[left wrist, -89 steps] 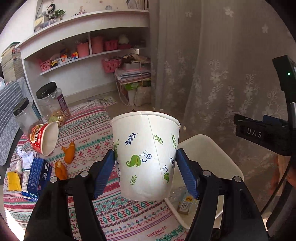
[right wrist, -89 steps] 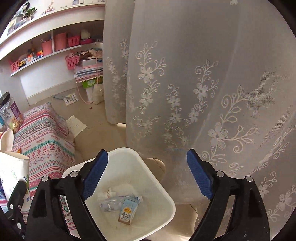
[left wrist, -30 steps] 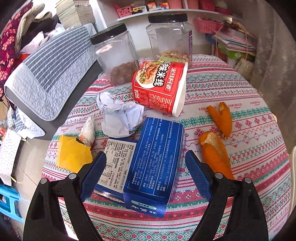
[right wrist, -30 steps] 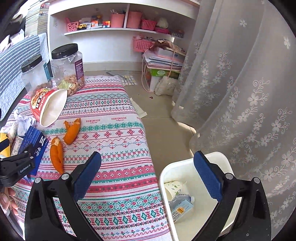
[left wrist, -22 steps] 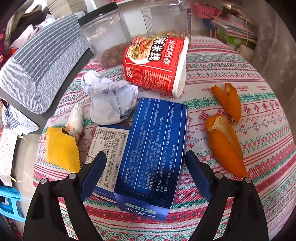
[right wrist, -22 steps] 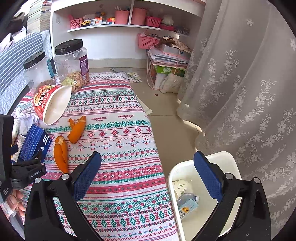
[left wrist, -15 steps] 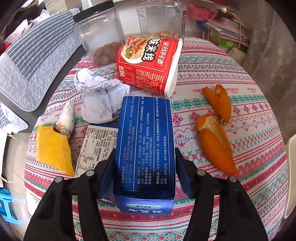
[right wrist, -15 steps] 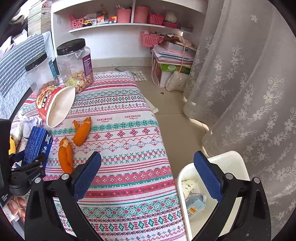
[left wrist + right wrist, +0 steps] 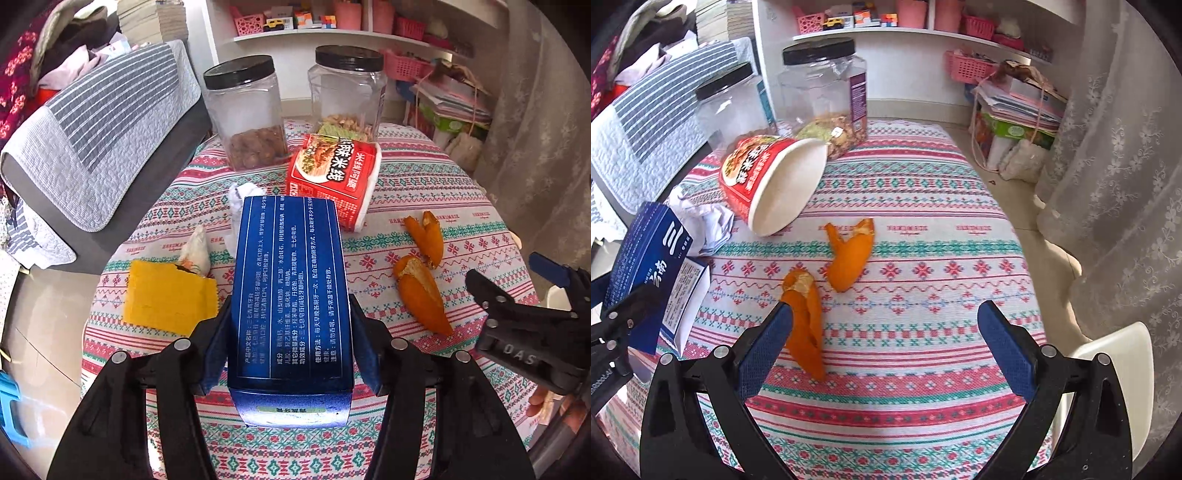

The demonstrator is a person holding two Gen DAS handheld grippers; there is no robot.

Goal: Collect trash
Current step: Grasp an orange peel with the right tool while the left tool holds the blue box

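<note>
Above the patterned tablecloth (image 9: 424, 177), the left gripper (image 9: 288, 350) clamps a dark blue printed cardboard box (image 9: 291, 291); the right gripper (image 9: 882, 339) hangs spread wide beside two orange peel pieces (image 9: 805, 325)

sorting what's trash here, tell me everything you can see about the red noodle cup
The red noodle cup is a paper-looking tub lying on its side on the patterned tablecloth, its open mouth toward the table's middle. Its outside is red with a noodle photo and large Chinese lettering; the inside is plain white and looks empty. It sits just in front of the two black-lidded jars, with the crumpled paper against its side. Neither gripper touches it.
</note>
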